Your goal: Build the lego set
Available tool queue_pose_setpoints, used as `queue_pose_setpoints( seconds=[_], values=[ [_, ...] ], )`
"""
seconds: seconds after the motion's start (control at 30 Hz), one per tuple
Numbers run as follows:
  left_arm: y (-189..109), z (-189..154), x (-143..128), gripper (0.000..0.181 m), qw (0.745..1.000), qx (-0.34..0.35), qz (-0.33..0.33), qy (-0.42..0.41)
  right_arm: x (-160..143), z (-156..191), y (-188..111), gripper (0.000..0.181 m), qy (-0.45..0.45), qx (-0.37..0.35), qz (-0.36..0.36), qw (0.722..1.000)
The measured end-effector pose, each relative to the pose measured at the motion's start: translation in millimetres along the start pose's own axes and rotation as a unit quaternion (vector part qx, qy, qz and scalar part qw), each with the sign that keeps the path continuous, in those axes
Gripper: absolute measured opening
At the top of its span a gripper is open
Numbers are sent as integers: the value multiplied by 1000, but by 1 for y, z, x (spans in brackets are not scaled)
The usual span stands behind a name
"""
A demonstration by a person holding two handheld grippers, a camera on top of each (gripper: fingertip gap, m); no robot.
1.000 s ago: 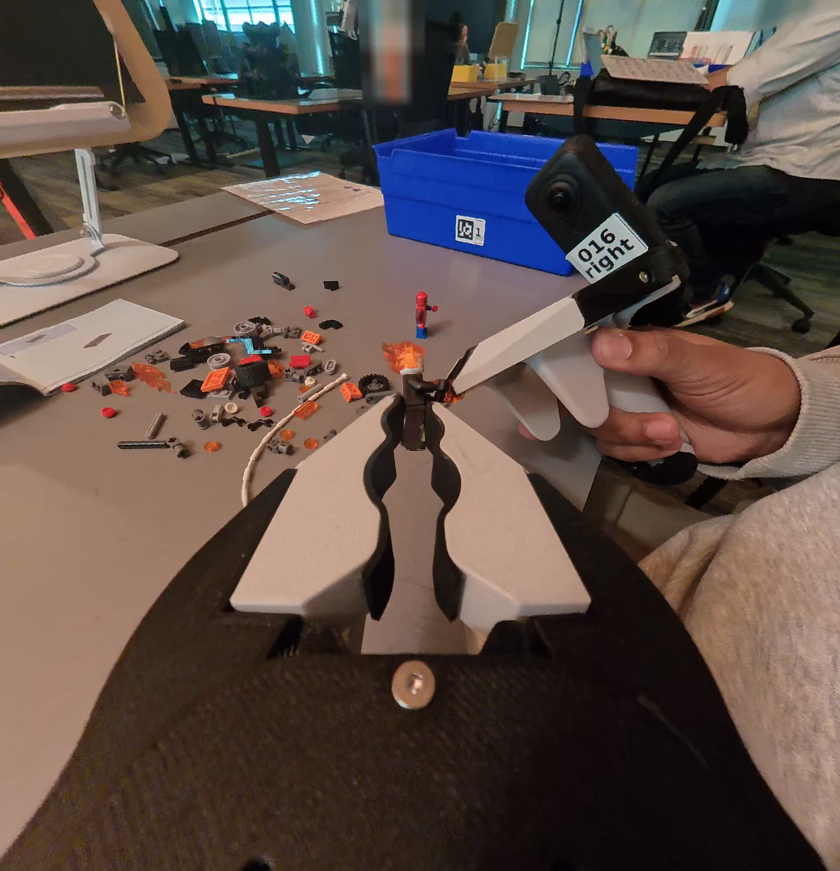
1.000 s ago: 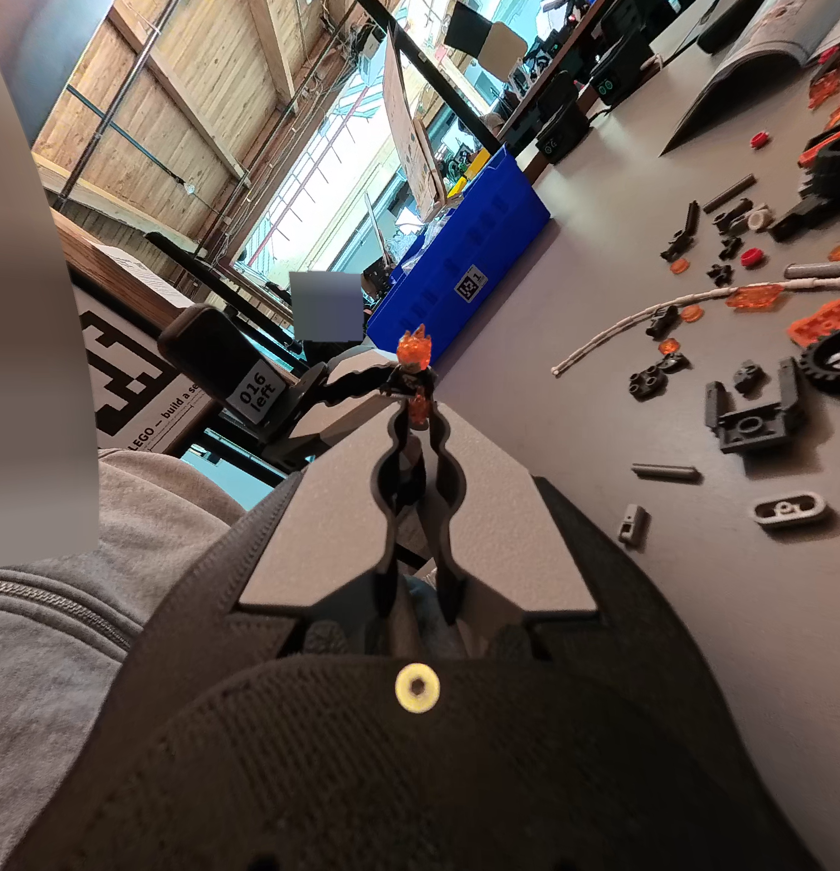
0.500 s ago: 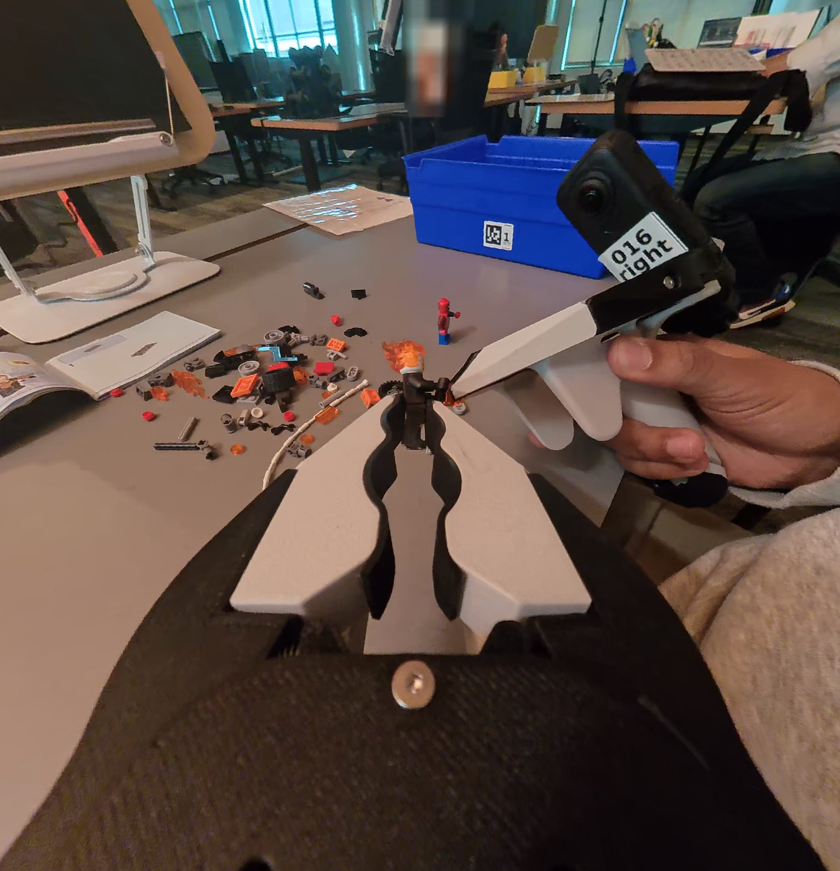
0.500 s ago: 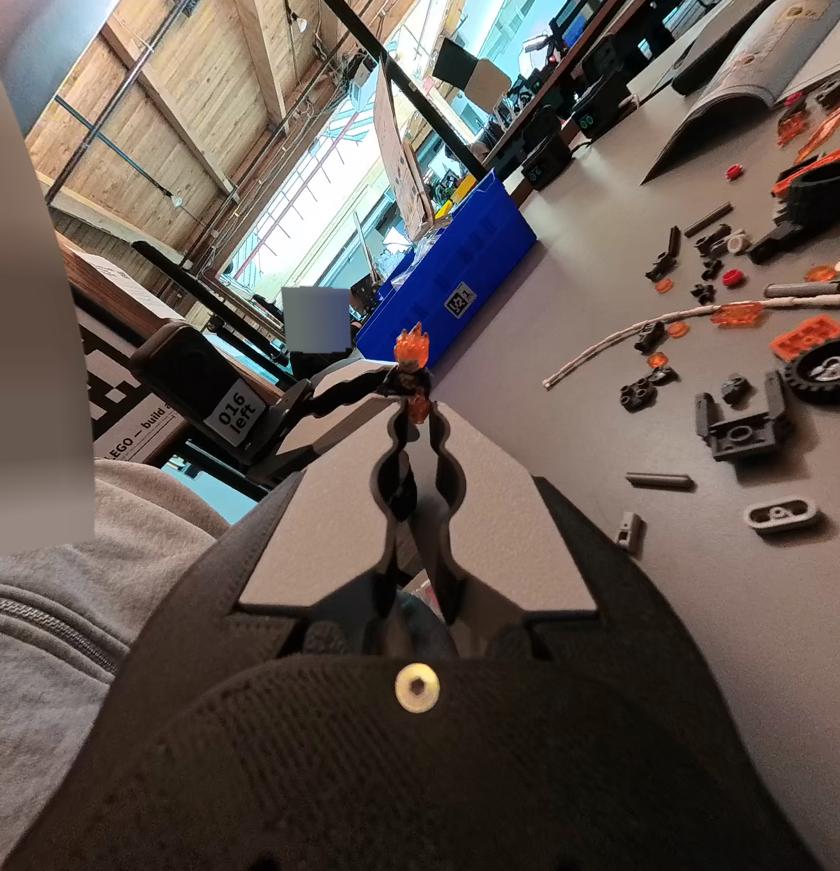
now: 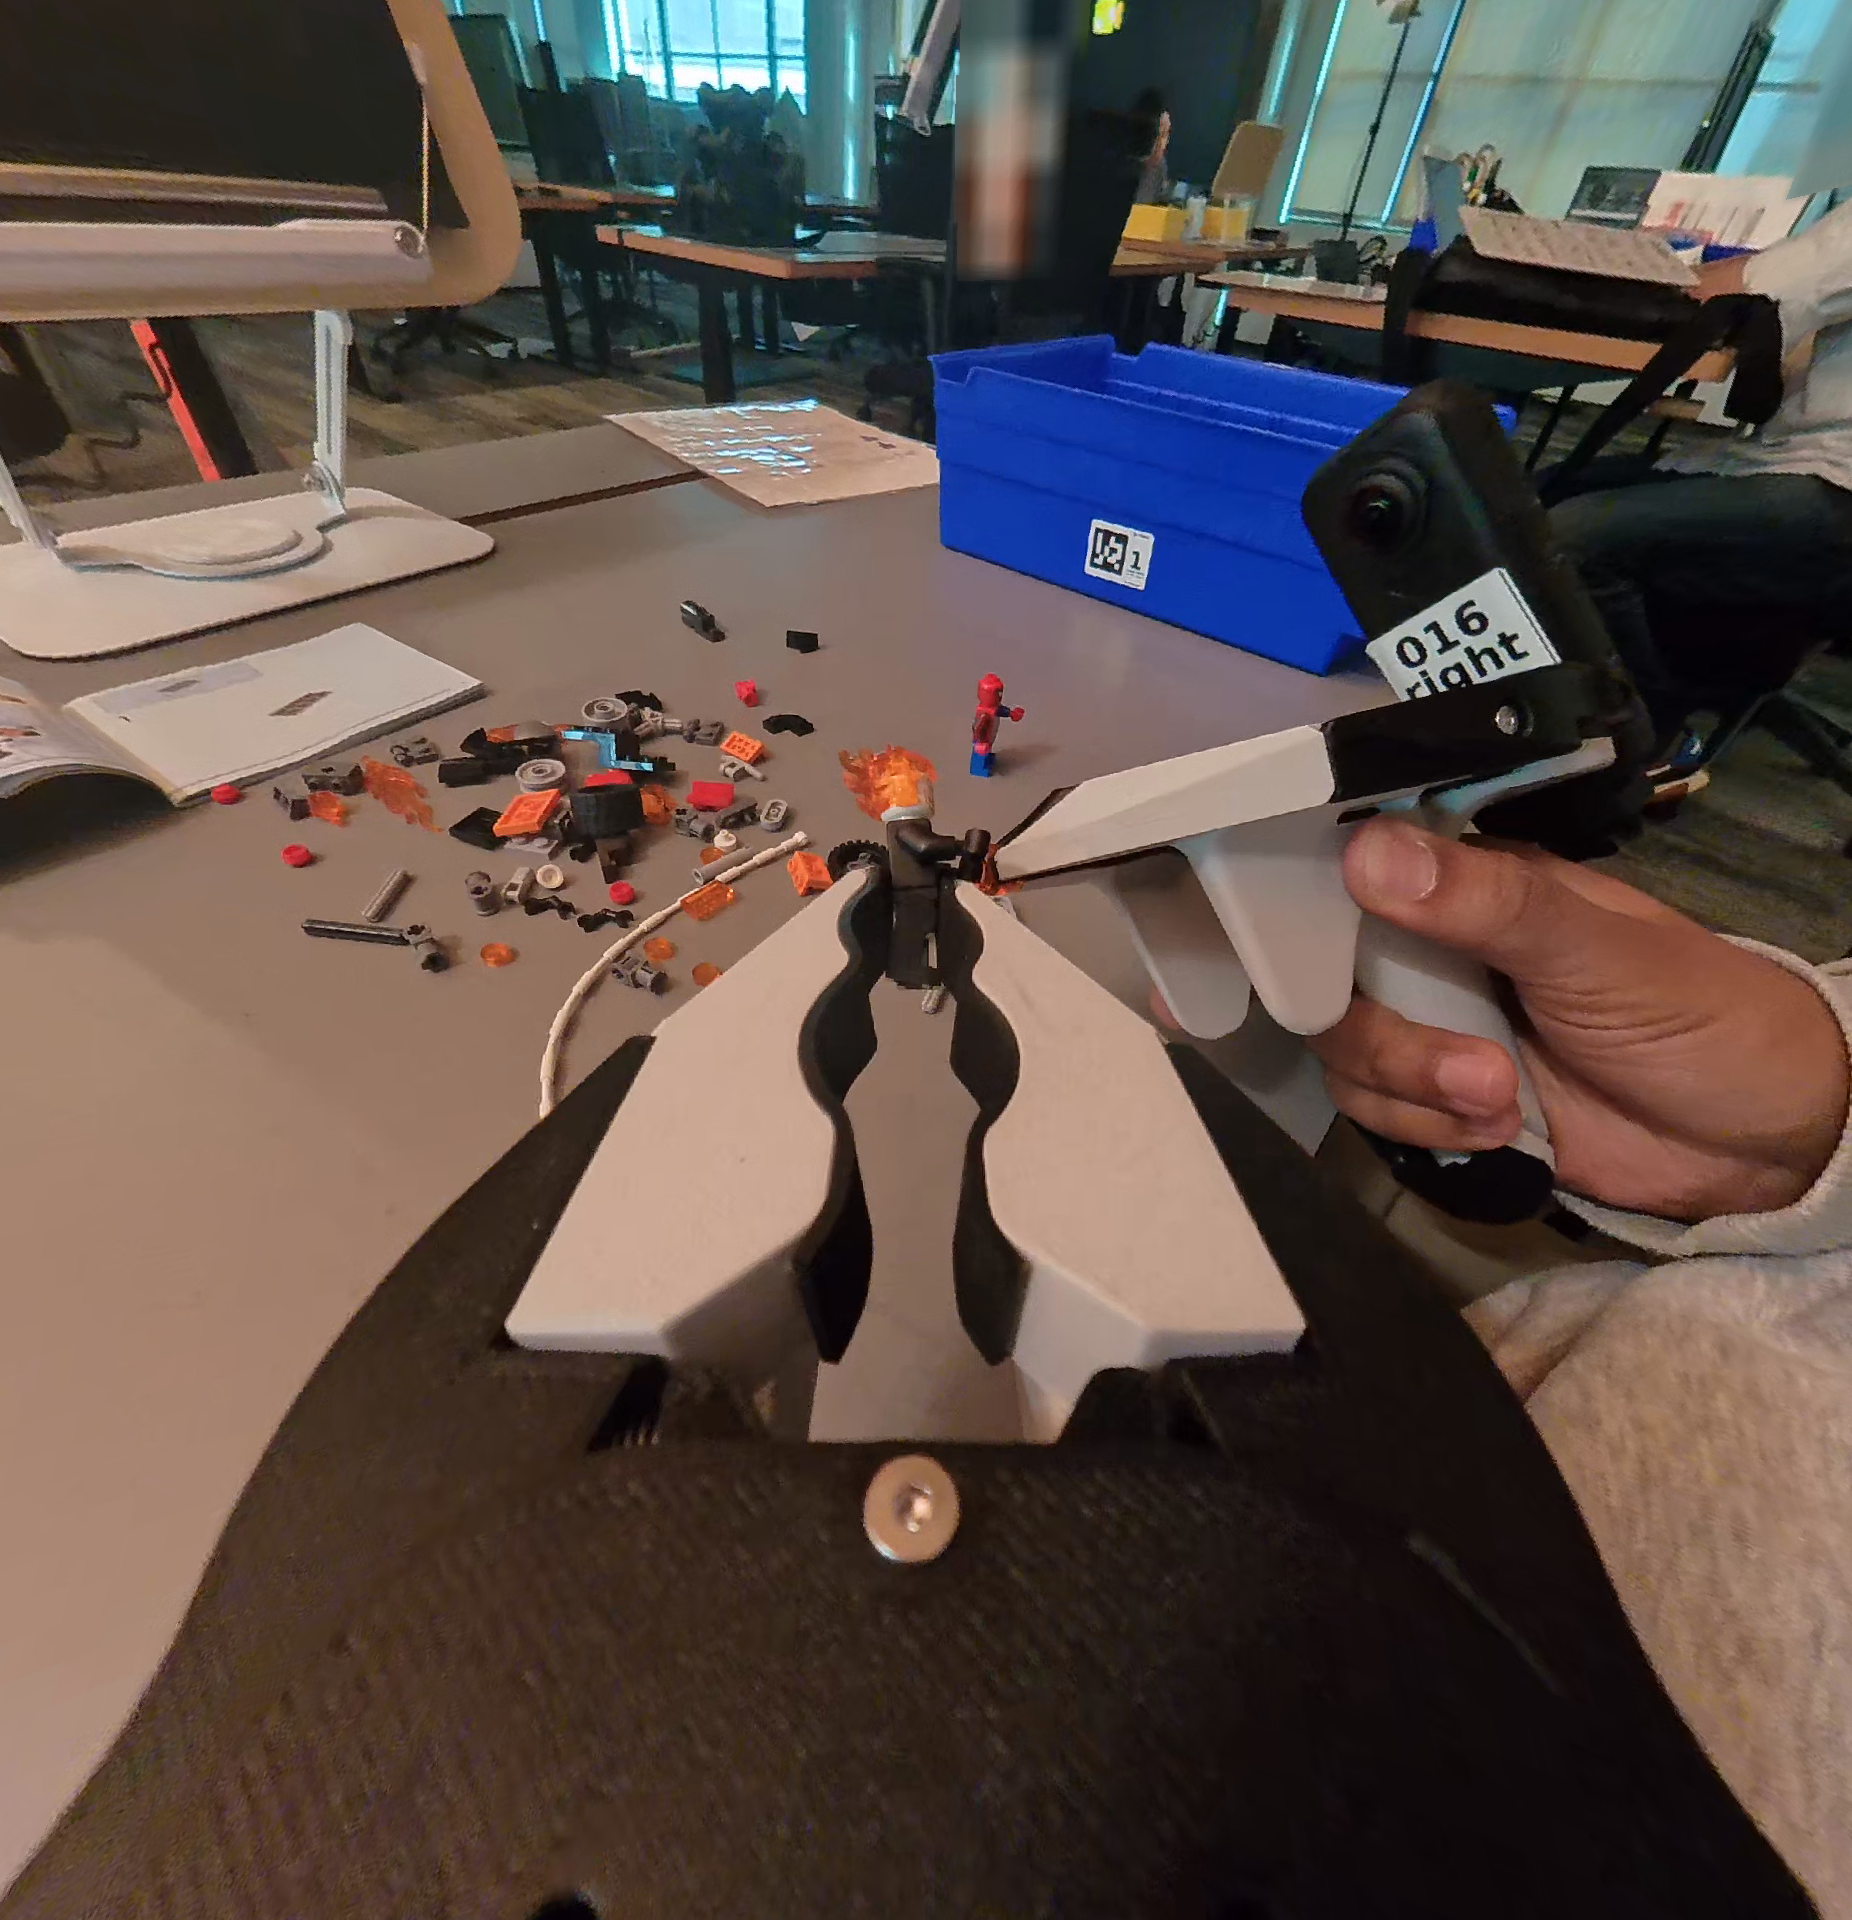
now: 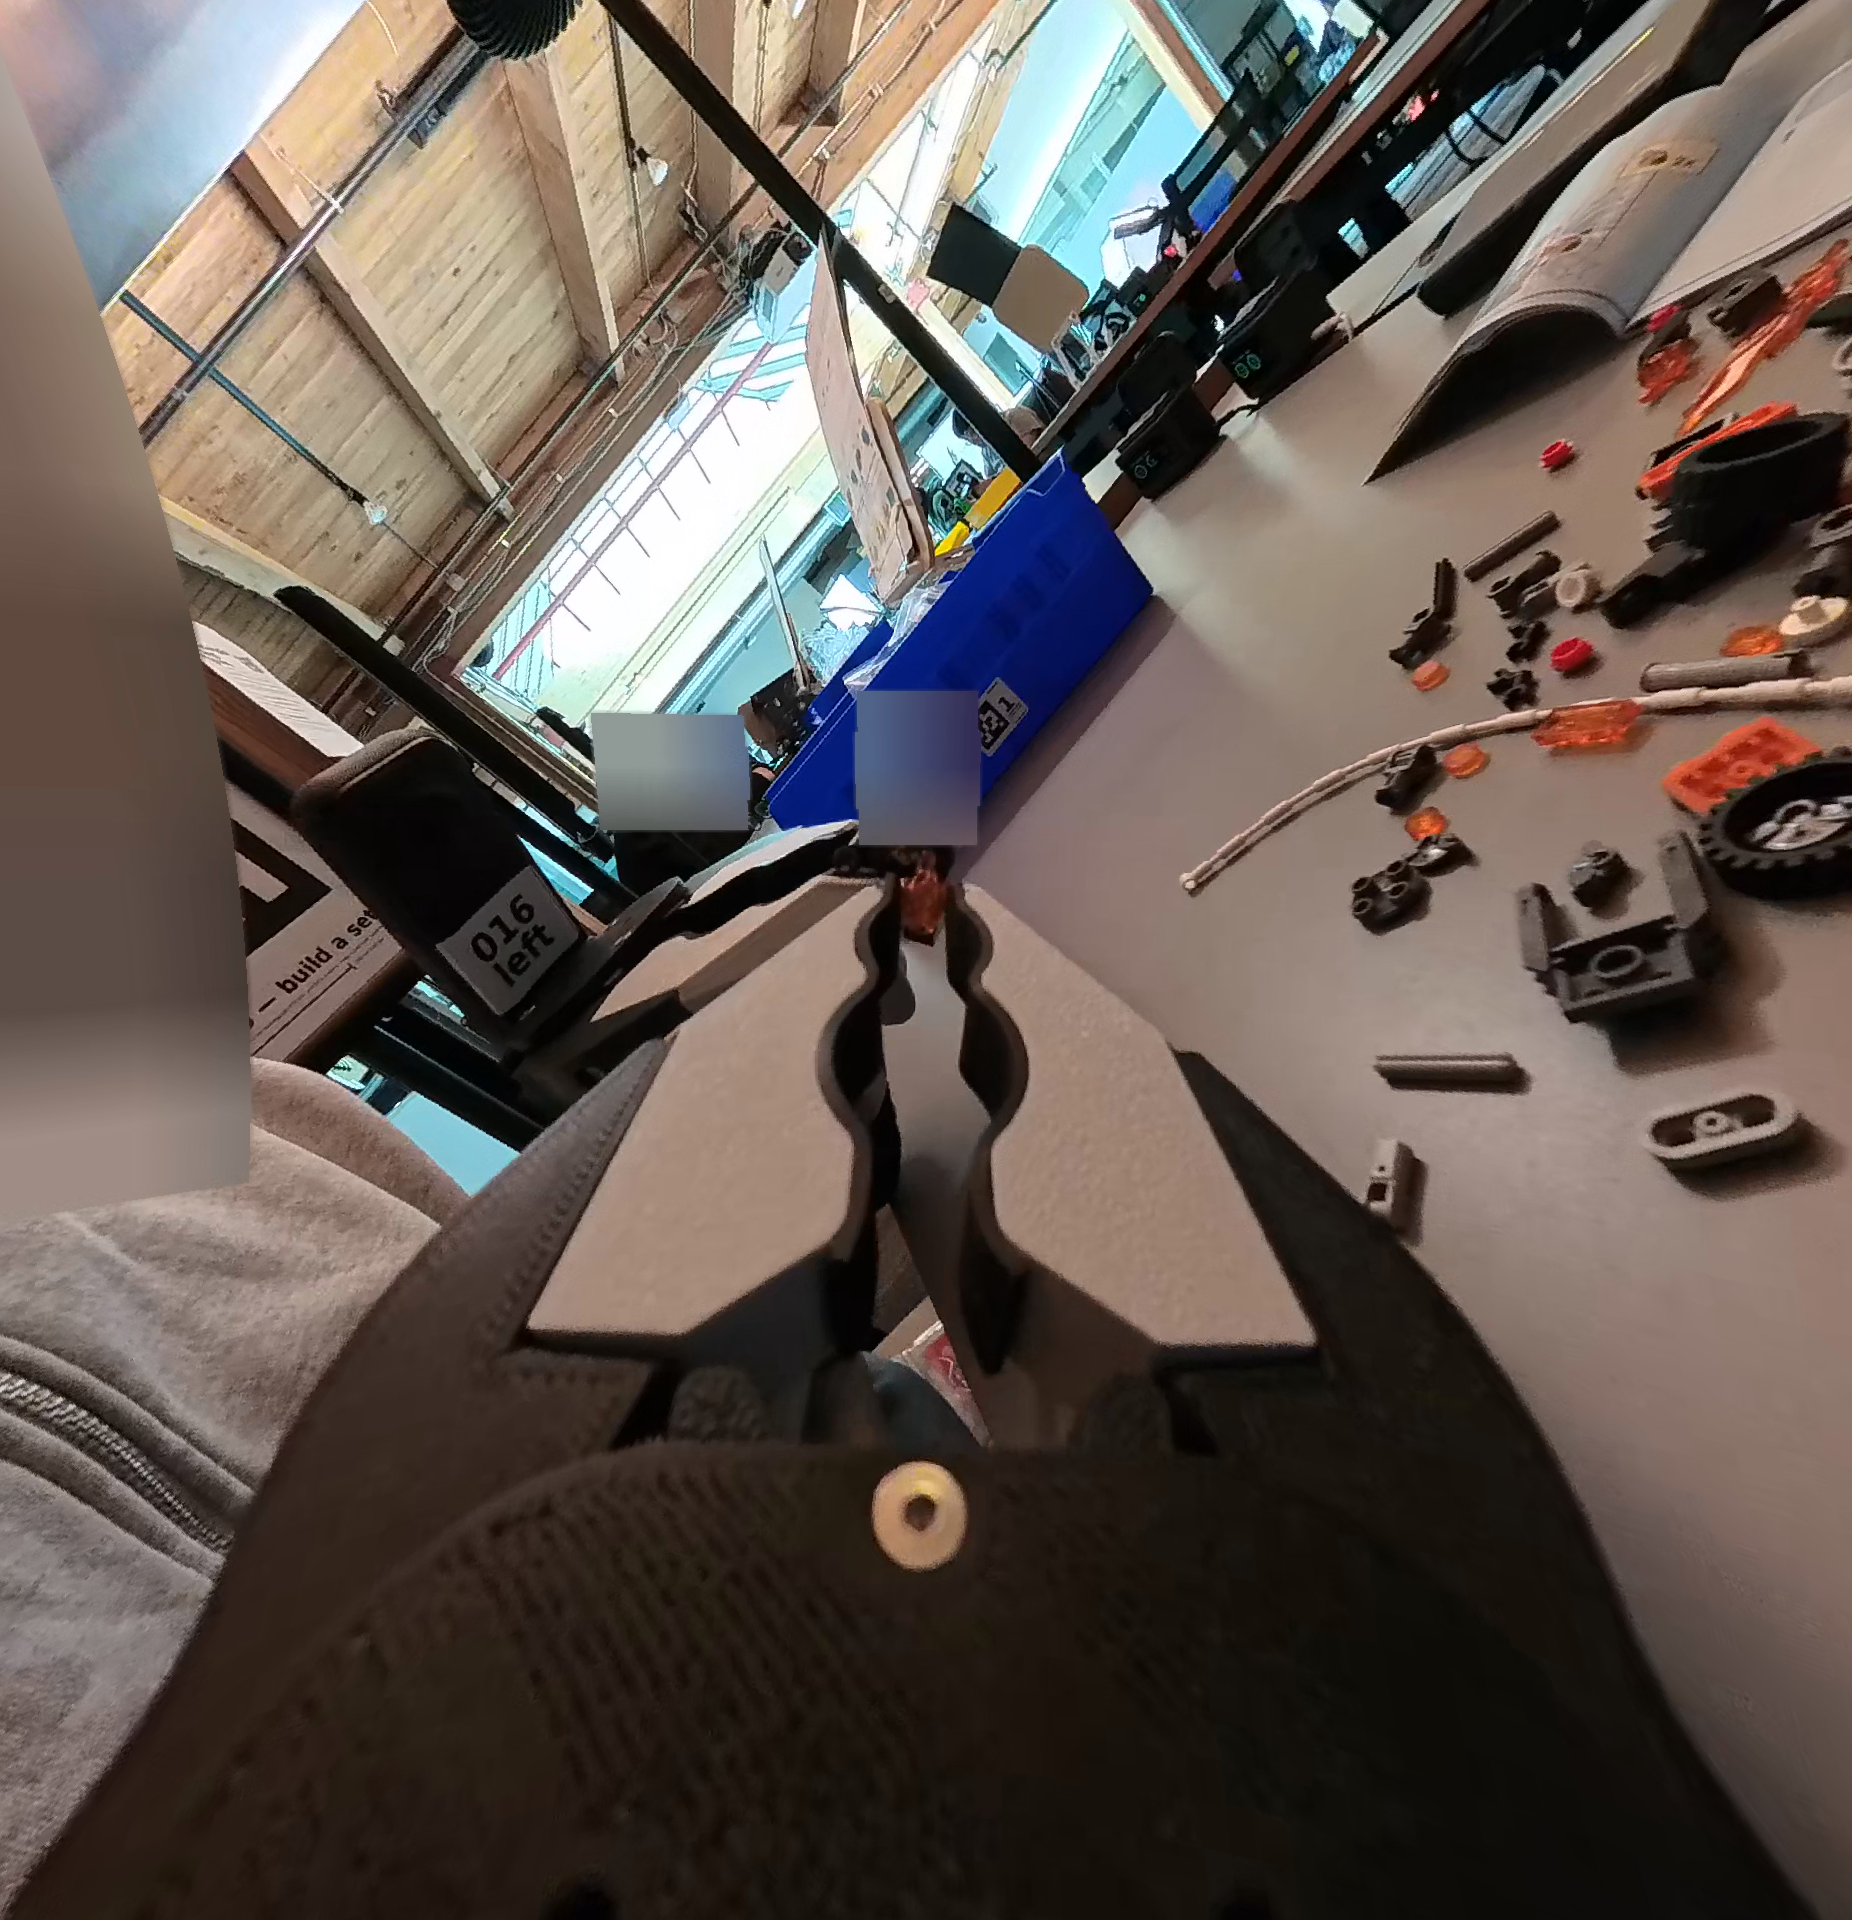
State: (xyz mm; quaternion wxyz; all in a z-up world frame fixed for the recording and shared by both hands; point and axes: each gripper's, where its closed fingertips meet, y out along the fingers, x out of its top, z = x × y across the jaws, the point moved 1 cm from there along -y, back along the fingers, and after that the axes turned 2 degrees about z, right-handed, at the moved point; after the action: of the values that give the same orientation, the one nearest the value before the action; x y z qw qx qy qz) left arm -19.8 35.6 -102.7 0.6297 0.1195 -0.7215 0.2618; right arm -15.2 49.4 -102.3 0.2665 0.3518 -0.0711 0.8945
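Observation:
My left gripper (image 5: 914,914) is shut on the legs of a black minifigure (image 5: 917,862) with an orange flame head, held upright above the table. My right gripper (image 5: 995,857) comes in from the right and is shut on a small orange flame piece (image 6: 922,902) at the minifigure's hand. In the right wrist view my right gripper (image 6: 920,899) pinches that piece at its tips, and a mosaic patch hides the minifigure's upper part. Loose lego parts (image 5: 589,800) lie scattered on the grey table (image 5: 174,1091).
A red and blue minifigure (image 5: 989,722) stands behind the pile. A blue bin (image 5: 1161,499) sits at the back right. An open instruction booklet (image 5: 226,707) and a white stand base (image 5: 226,551) are at the left. A black wheel (image 6: 1795,826) and a white flexible hose (image 6: 1421,769) lie near. The tips of both grippers are at nearly the same place.
Both grippers have moved together with the minifigure, and the views have shifted slightly. The hold on the minifigure and the flame piece is unchanged.

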Motion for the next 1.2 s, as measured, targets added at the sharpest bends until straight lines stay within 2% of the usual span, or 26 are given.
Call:
queue_pose_setpoints(
  seconds=[0.53, 1.03, 1.13, 1.2],
  values=[
    [0, -1, -3, 6, 1000, 15, 6, 5, -2, -2, 0, 6, 2, -11, -13, 1000],
    [-5, 1, 2, 6, 999, -15, -19, -29, 0, 4, 5, 7, -18, -9, -22, 1000],
    [-9, 7, 5, 6, 997, -31, -39, -62, 2, 4, 6, 22, -44, -19, -15, 999],
    [-13, 15, 7, 6, 993, -40, -52, -98, 7, 8, 4, 25, -66, -12, -16, 998]
  ],
)
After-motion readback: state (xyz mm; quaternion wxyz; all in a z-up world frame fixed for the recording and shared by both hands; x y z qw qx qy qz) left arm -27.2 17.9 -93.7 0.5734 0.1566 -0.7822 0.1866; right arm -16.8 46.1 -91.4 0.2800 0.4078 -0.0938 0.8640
